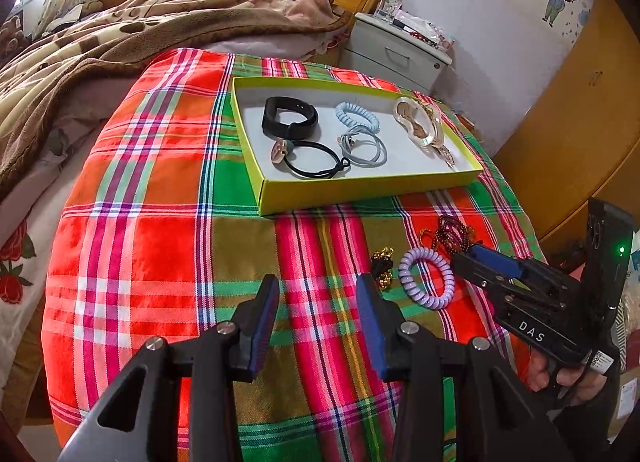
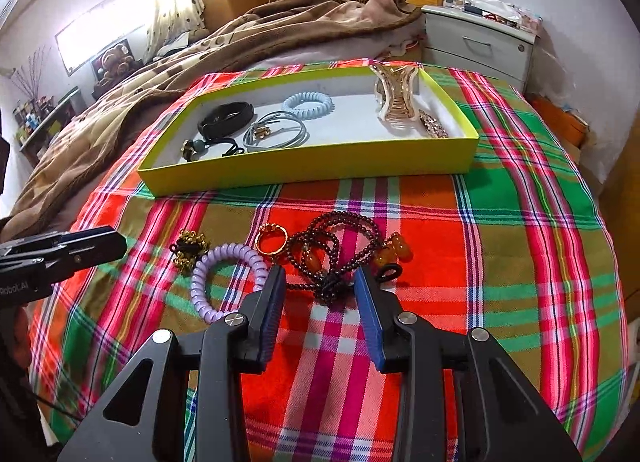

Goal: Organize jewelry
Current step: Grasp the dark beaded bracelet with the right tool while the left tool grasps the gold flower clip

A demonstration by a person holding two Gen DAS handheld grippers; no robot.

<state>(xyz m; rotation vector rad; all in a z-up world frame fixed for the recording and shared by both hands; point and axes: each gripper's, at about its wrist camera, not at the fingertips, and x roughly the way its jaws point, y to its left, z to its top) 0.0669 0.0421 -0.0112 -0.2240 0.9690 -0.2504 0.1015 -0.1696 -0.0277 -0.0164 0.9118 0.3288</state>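
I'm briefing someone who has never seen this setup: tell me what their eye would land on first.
First the loud red, green and pink plaid cloth over the bed, with the yellow-green box on its far half, already holding hair ties and a clear claw clip. Next the loose cluster on the cloth nearer the camera: a lilac spiral hair tie beside a dark beaded necklace, which lies just ahead of the open right gripper.

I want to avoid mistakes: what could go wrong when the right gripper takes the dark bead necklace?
1. The bead necklace lies tangled, with the gold ring touching it; lifting it may drag the ring along.
2. The open right hand-held gripper hovers over its knot; closing there could pinch the plaid cloth too.
3. Long loops may catch the yellow box rim.
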